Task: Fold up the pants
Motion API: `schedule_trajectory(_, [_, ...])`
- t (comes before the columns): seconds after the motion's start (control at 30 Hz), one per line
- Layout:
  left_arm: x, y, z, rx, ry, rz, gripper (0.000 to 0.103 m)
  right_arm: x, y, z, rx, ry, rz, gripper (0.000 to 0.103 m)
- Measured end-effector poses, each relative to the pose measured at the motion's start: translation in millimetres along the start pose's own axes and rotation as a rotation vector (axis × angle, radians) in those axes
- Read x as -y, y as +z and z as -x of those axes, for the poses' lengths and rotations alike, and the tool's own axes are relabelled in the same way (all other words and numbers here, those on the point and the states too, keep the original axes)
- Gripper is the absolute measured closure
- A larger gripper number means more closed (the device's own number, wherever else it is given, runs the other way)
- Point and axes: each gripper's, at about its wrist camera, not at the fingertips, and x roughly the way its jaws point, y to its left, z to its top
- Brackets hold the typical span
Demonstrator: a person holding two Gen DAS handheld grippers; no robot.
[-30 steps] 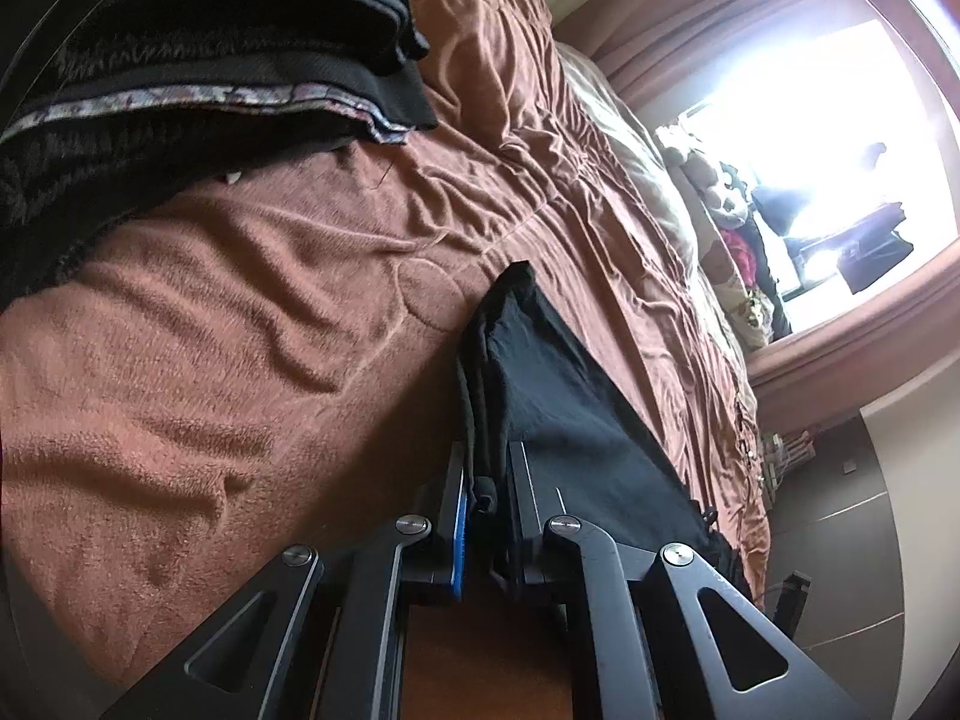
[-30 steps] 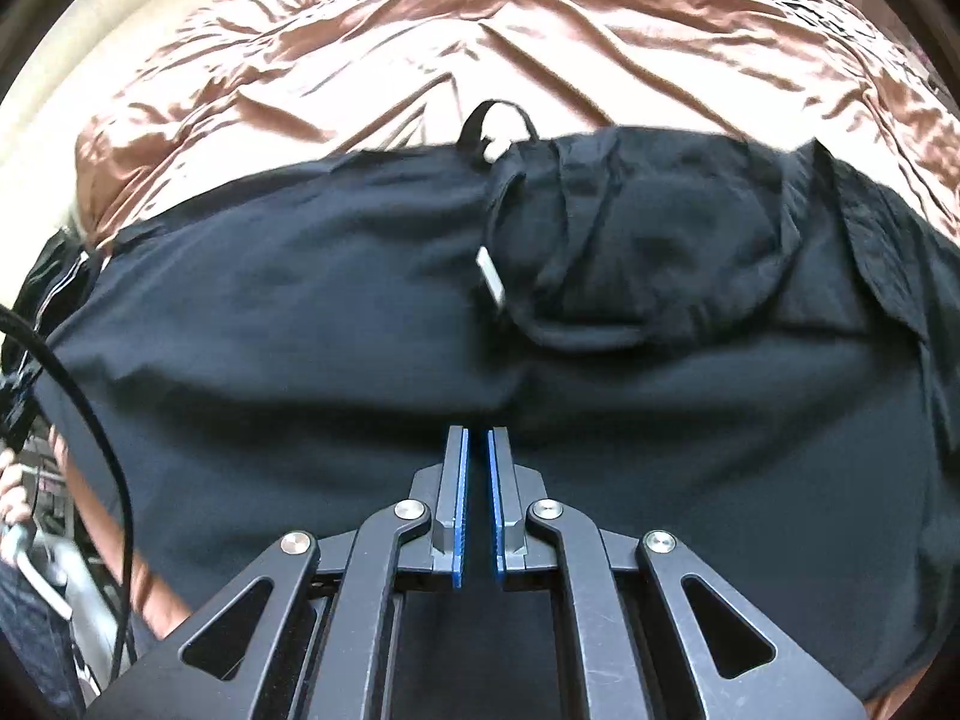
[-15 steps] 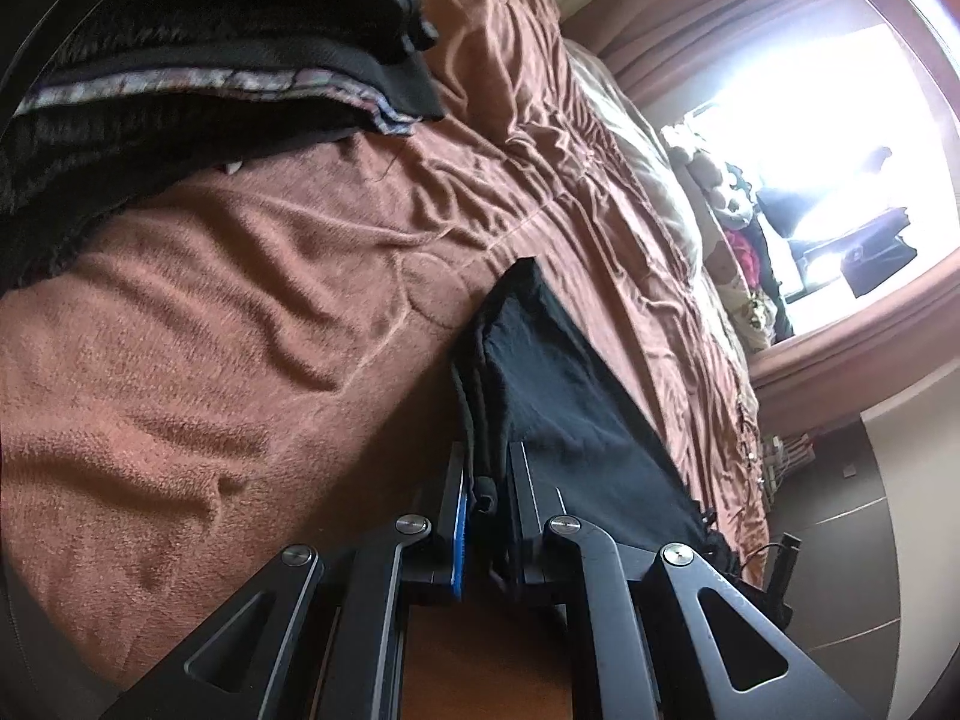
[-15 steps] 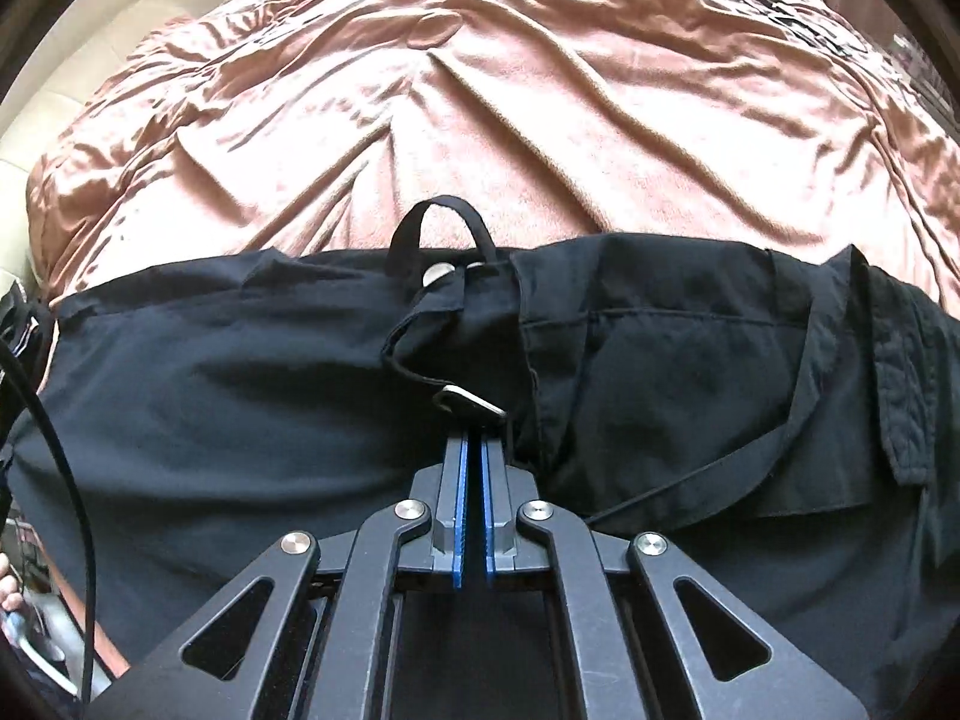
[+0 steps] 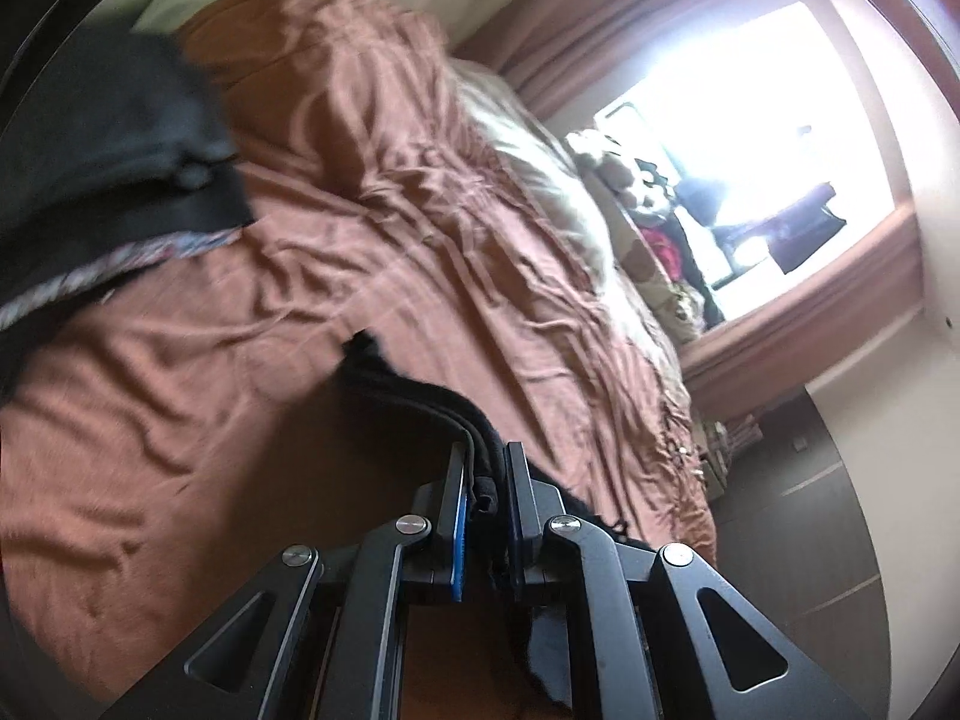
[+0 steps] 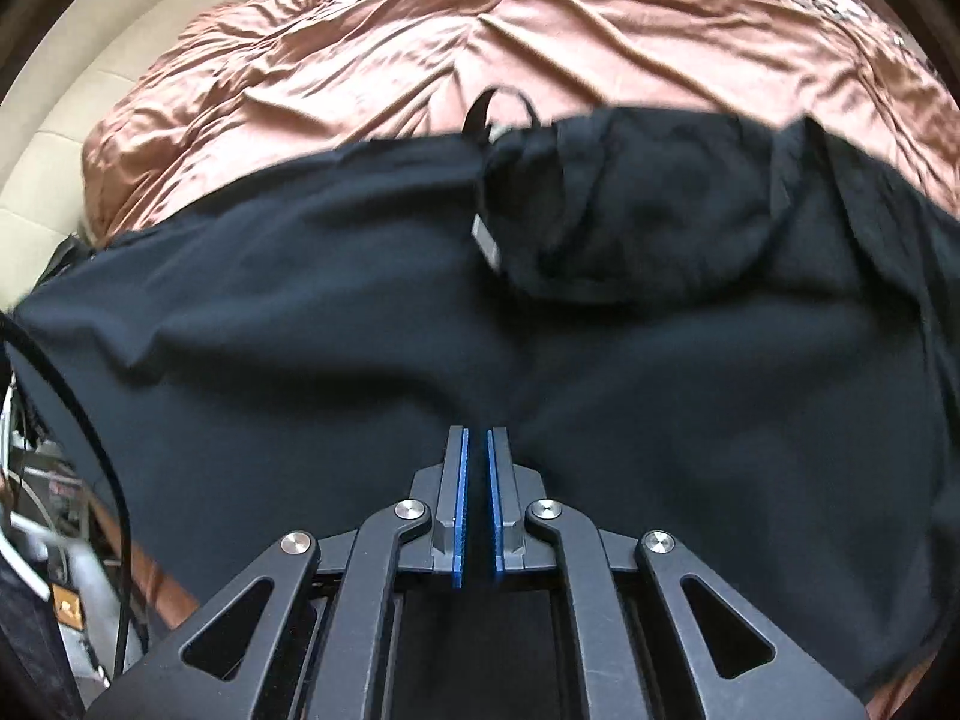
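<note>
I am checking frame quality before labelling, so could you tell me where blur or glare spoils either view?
Left wrist: the window is blown out white, and the dark folded clothes are motion-smeared. Right wrist: evenly lit, but the black pants blur slightly near the waistband.

Matt black cloth pants (image 6: 372, 348) on sheeny, creased brown bedspread (image 6: 540, 36).

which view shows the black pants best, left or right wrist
The right wrist view: the black pants lie spread across the brown bedspread, waistband and button loop visible. The left wrist view shows only a bunched edge of them, clamped in the left gripper.
</note>
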Motion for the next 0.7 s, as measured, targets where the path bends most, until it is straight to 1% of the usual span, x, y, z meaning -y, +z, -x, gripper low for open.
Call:
schedule_trajectory(0.07, [22.4,6.1,-1.1,-0.002,-0.019,-0.038,0.092,0.1,-17.0,4.1,-0.005,0.015,-0.002,0.100])
schedule_trajectory(0.23, [77.5,16.8,-2.1,-0.010,-0.064,-0.126,0.092,0.1,-47.3,19.6,0.002,0.061,-0.013,0.100])
schedule_trajectory(0.43, [149.2,21.9,-4.4,-0.019,-0.117,-0.236,0.092,3.7,-75.4,32.5,0.006,0.122,-0.022,0.100])
schedule_trajectory(0.57, [199.2,18.7,-7.8,-0.029,-0.152,-0.310,0.092,14.3,-95.5,50.1,0.043,0.159,-0.035,0.100])
schedule_trajectory(0.7, [251.2,10.1,-14.9,-0.045,-0.182,-0.387,0.092,37.5,-109.8,78.1,0.117,0.174,-0.060,0.100])
